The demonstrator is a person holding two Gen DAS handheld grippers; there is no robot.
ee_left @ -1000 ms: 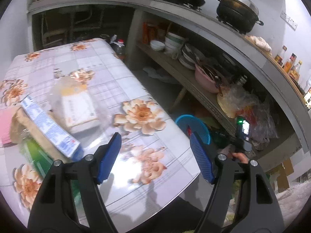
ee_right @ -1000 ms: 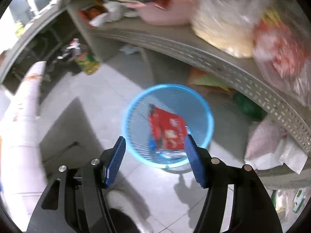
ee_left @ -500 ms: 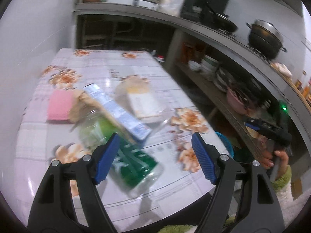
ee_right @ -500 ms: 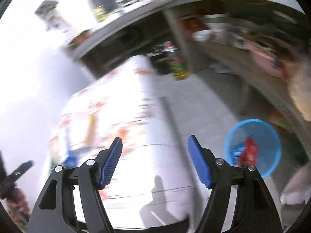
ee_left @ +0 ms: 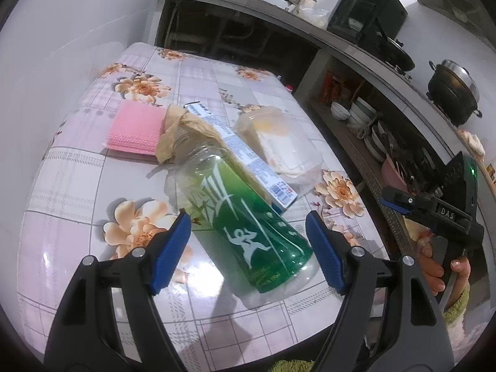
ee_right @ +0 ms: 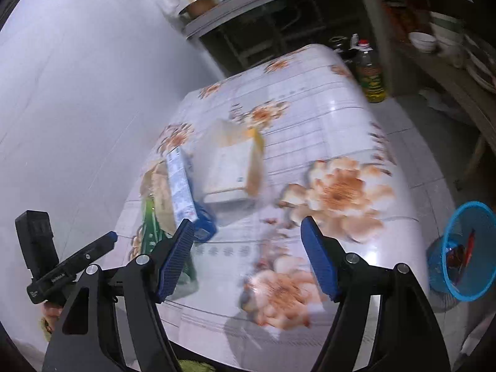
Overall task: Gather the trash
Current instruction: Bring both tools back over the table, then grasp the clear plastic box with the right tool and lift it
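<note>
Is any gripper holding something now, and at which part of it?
Nothing is held. The left gripper is open on either side of the green bottle, not closed on it; the right gripper is open, empty.

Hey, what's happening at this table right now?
A person with a gripper in each hand is clearing trash off a floral table. The left gripper is open, its fingers either side of a green plastic bottle lying on its side, not yet gripped. The right gripper is open and empty above the table. A long blue-and-white box, a clear food container and a pink sponge remain. A blue bin on the floor already holds red packaging.
</note>
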